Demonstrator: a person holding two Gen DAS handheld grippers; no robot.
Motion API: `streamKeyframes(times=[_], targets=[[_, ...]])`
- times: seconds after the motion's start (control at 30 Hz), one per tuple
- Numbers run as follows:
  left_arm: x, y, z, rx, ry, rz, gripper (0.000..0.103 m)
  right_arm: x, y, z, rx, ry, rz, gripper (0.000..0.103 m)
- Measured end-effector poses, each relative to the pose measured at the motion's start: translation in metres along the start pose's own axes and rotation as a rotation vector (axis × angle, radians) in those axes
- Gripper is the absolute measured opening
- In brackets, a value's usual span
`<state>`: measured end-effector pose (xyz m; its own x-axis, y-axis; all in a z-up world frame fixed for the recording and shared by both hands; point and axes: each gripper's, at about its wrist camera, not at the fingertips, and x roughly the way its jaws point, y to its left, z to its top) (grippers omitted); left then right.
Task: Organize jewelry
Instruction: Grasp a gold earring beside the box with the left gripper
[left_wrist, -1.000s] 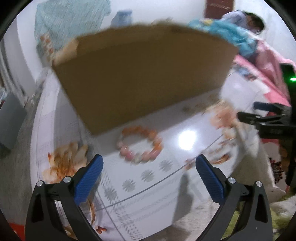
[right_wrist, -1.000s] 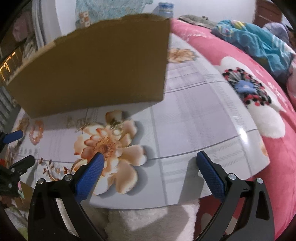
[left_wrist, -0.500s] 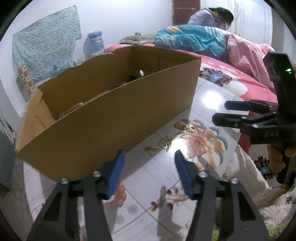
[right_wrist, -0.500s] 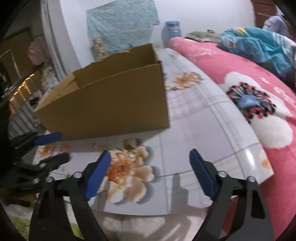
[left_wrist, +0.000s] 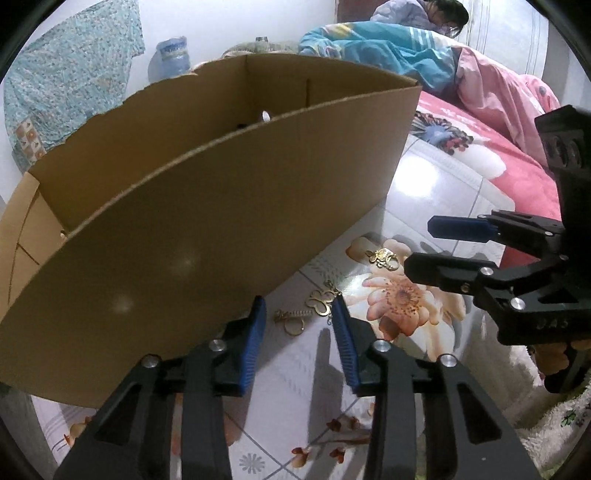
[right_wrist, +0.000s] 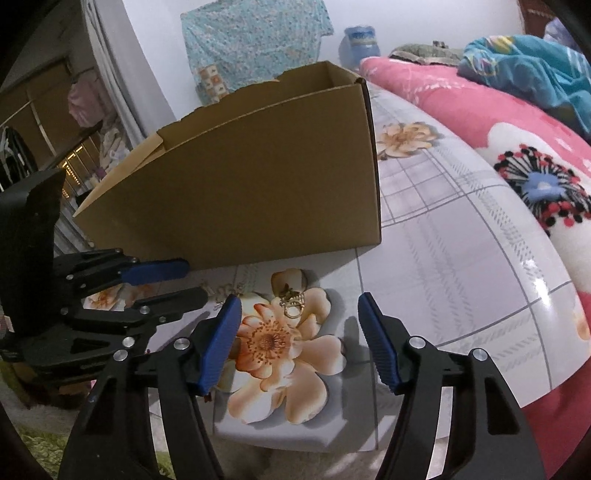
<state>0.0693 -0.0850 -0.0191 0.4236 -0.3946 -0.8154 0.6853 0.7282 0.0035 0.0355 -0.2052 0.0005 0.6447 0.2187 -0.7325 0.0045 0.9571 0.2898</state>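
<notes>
Cardboard box (left_wrist: 207, 206) stands open, its contents mostly hidden.

You swung your left gripper (left_wrist: 298, 314) away from the bead bracelet, along the cardboard box (left_wrist: 207, 229) to the gold chain (left_wrist: 295, 319), jaws closing; your right gripper (right_wrist: 300, 317) was closing too.

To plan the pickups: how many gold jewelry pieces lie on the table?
3: a ring with chain and a butterfly pendant ahead of the left gripper, and a ring cluster on the printed flower. The cardboard box may hide more.
</notes>
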Motion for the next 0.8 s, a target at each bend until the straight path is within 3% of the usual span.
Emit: streamKeyframes(times=[0.37,0.5,0.8], targets=[[0.009,0.004,-0.002,-0.005,0.037,0.008,0.026,0.0,-0.006,-0.002,0.023,-0.001,0.011,0.061],[0.01,0.004,0.0,-0.002,0.035,0.015,0.011,0.001,-0.01,-0.002,0.028,0.002,0.014,0.06],[0.003,0.012,0.0,-0.032,0.001,-0.006,0.008,0.001,-0.016,-0.002,0.046,0.001,0.019,0.06]])
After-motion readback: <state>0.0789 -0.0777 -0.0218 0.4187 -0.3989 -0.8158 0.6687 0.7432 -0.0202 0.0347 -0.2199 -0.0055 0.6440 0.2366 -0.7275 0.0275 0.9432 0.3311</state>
